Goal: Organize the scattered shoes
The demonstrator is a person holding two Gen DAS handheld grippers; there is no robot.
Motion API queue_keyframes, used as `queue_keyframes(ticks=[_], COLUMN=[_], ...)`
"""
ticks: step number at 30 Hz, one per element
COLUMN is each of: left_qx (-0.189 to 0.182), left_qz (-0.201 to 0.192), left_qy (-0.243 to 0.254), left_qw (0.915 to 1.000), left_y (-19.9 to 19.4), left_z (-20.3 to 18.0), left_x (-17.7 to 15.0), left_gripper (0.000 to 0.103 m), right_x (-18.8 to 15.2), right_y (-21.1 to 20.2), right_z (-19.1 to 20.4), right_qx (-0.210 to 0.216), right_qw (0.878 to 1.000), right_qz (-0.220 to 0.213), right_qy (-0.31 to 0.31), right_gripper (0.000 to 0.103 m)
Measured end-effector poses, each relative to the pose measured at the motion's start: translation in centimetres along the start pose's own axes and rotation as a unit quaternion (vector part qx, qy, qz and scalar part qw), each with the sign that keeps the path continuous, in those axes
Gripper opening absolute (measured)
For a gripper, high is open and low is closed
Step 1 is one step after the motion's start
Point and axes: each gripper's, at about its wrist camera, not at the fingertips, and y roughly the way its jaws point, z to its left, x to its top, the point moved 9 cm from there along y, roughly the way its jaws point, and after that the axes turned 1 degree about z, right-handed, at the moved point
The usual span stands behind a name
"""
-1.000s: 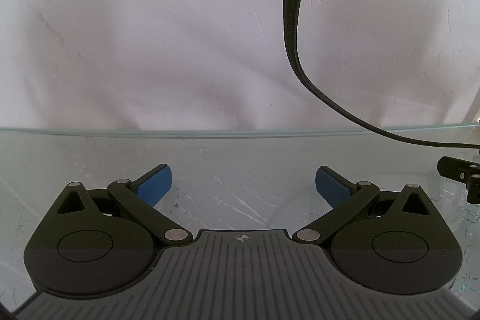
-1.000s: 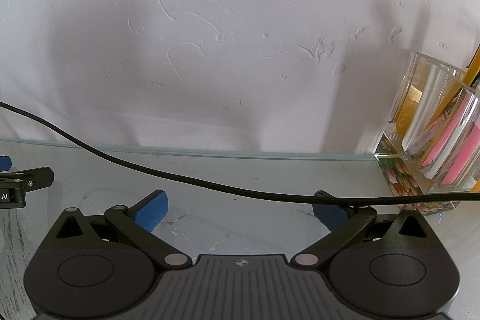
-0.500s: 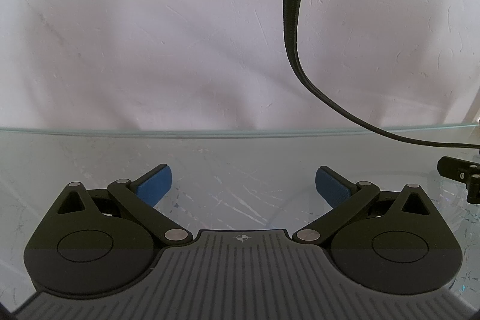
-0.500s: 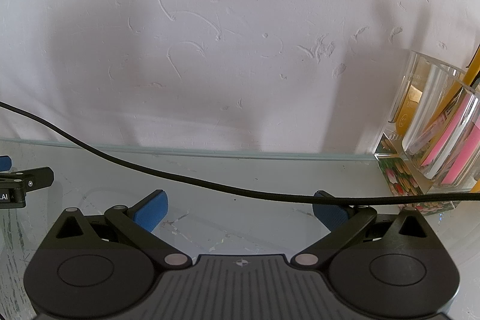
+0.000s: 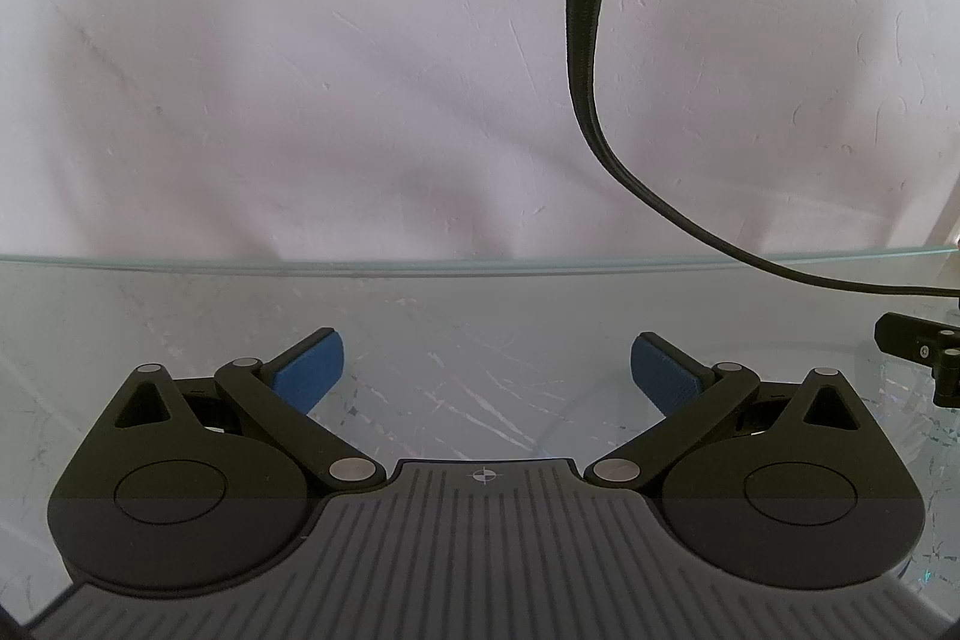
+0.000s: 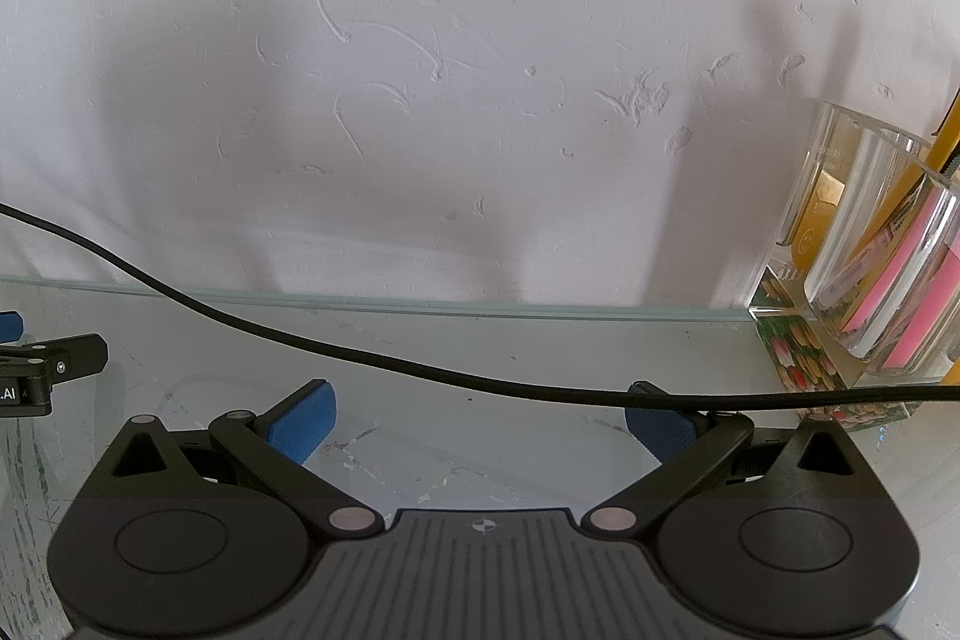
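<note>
Left gripper: jaws spread wide, nothing held, resting over glass table facing white wall
Right gripper: jaws likewise wide apart, empty; black cable crosses in front
Clear organizer: right edge, holds pink and yellow items
Shoes: none in either view; location cannot be told
Progress: judged not begun, all sorting apparently left to do

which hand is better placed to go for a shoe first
Neither, by these views. The left tool and right tool both sit open and empty over the glass tabletop, facing the white wall. No shoe shows. A black cable crosses the right one.
</note>
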Motion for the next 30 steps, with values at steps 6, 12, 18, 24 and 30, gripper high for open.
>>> queue_keyframes(ticks=[6,12,18,24,30], left_qx=[0.0,0.0,0.0,0.0,0.0], left_qz=[0.0,0.0,0.0,0.0,0.0], left_qy=[0.0,0.0,0.0,0.0,0.0], left_qw=[1.0,1.0,1.0,1.0,1.0], left_y=[-0.1,-0.03,-0.1,-0.14,-0.18], left_z=[0.0,0.06,0.07,0.1,0.11], left_x=[-0.05,-0.03,-0.07,-0.1,-0.13], left_gripper=[0.103,0.103,0.103,0.103,0.103], right_x=[-0.06,0.06,0.03,-0.02,0.06], right_y=[0.12,-0.06,0.02,0.11,0.0], right_z=[0.15,-0.15,-0.06,0.06,-0.14], right_qx=[0.0,0.0,0.0,0.0,0.0], right_qw=[1.0,1.0,1.0,1.0,1.0], right_qz=[0.0,0.0,0.0,0.0,0.0], right_qy=[0.0,0.0,0.0,0.0,0.0], right_gripper=[0.103,0.103,0.103,0.103,0.103])
